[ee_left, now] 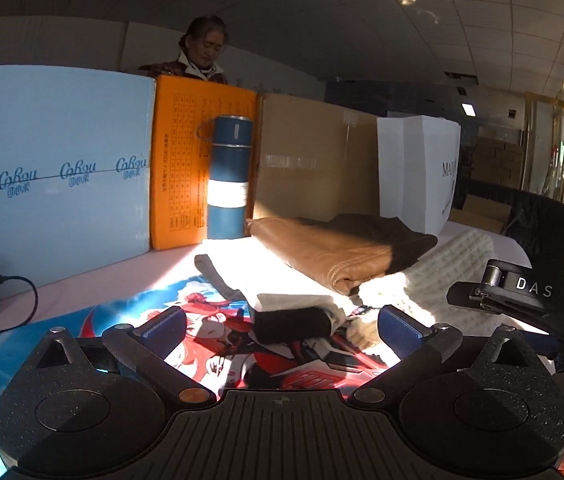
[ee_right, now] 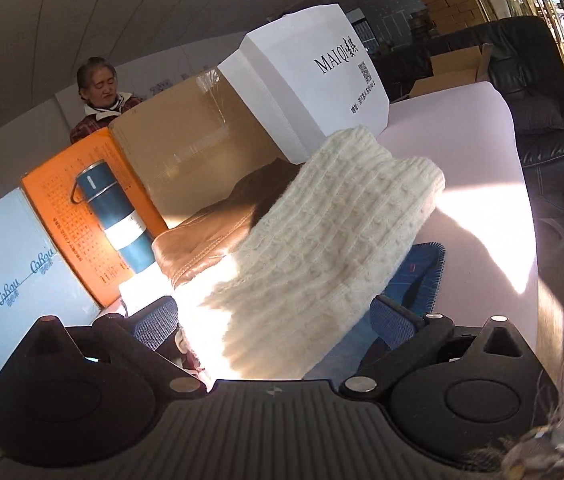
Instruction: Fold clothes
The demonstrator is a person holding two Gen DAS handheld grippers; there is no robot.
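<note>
Left view: the left gripper (ee_left: 282, 326) is wide open over a bright cartoon cloth (ee_left: 241, 344), near a smooth tan leather garment (ee_left: 322, 252). Right view: the right gripper (ee_right: 275, 322) is open, its blue pads on either side of a bumpy cream knit sweater (ee_right: 322, 240) on the pink table (ee_right: 482, 220).

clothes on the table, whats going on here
A person holds a gripper in each hand, folding clothes. Both the left gripper and the right gripper are open and grip nothing. A cream knit sweater lies folded in front of the right one, beside a tan leather garment. A white cloth and a printed cloth lie before the left one.
</note>
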